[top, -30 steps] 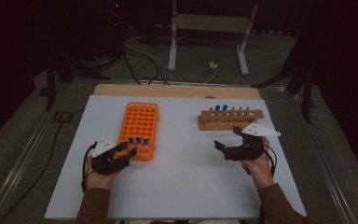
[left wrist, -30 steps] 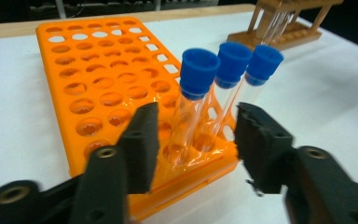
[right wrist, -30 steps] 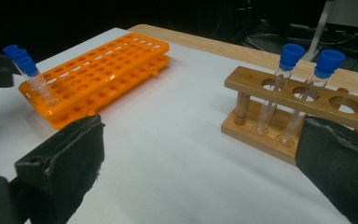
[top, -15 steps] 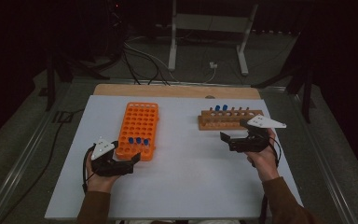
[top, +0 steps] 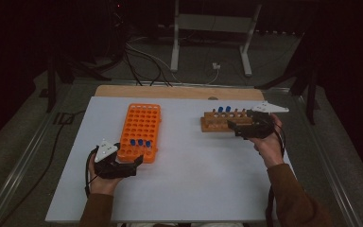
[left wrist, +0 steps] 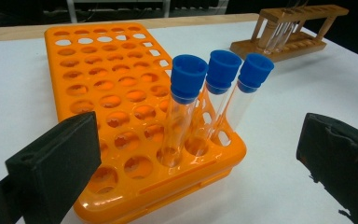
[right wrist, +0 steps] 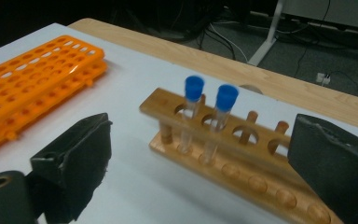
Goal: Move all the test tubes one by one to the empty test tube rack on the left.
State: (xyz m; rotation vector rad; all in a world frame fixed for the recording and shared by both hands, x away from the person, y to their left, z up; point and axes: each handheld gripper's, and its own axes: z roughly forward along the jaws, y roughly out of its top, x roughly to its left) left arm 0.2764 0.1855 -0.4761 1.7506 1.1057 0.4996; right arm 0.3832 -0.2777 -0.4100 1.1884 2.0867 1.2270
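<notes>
An orange rack (top: 139,125) (left wrist: 102,88) lies left of centre on the white board. Three clear blue-capped tubes (top: 140,143) (left wrist: 219,88) stand in its near row. My left gripper (top: 134,163) (left wrist: 200,154) sits at the rack's near right corner. Its jaws have just opened and stand wide, apart from the tubes. A wooden rack (top: 217,124) (right wrist: 242,154) at the right holds two blue-capped tubes (top: 223,109) (right wrist: 209,100). My right gripper (top: 232,127) (right wrist: 203,144) hovers at its right end, facing those tubes. Its jaws have just been closing slightly with nothing between the pads.
The white board (top: 194,184) lies on a table with a wooden strip (top: 170,92) along its far edge. Metal rails run down both sides. Stand legs (top: 175,47) and cables (top: 146,56) lie on the dark floor beyond.
My right gripper has moved up and away from me, from in front of the wooden rack to its right end. The left hand has stayed by the orange rack.
</notes>
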